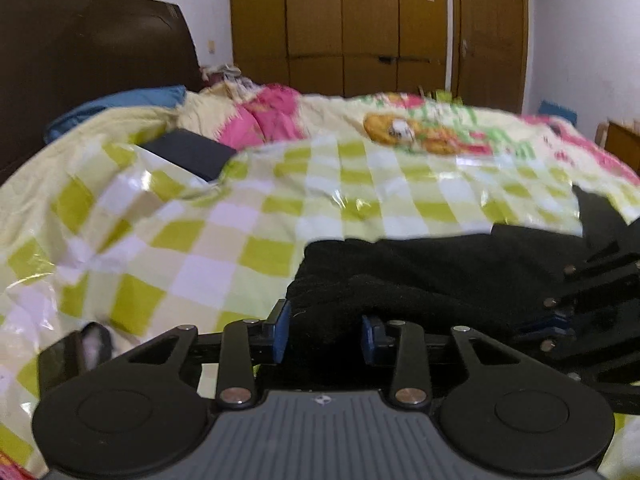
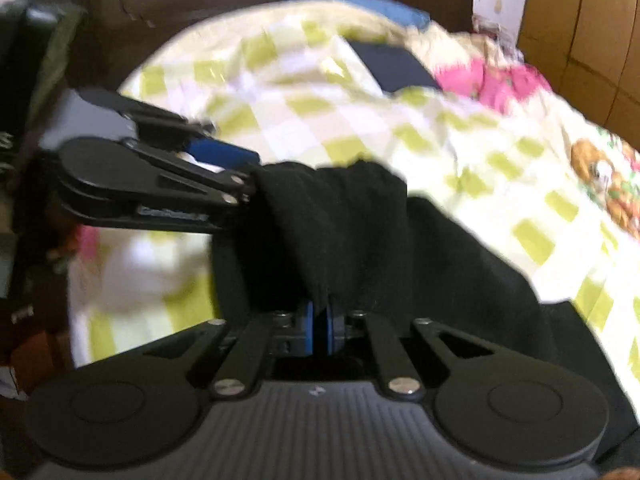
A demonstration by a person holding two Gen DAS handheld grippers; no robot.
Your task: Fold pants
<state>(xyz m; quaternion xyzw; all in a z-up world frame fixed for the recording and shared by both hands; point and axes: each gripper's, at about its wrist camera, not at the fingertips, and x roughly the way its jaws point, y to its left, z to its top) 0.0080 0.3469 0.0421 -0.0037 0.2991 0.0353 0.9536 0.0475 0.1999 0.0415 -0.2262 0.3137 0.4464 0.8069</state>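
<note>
The black pants (image 1: 432,276) lie bunched on the checked bedspread, at the lower right of the left wrist view. My left gripper (image 1: 325,332) has its blue pads apart, with a fold of the pants between them. In the right wrist view my right gripper (image 2: 320,330) is shut on a raised fold of the pants (image 2: 340,232). The left gripper (image 2: 246,184) shows at the left there, its tips at the other end of that fold. The right gripper's black linkage (image 1: 588,300) shows at the right edge of the left wrist view.
The bed has a yellow-green checked plastic cover (image 1: 240,216) over a cartoon-print quilt (image 1: 420,128). A dark flat folded item (image 1: 188,152) lies near the blue pillow (image 1: 132,104). A brown headboard (image 1: 92,64) and a wooden wardrobe (image 1: 360,28) stand behind.
</note>
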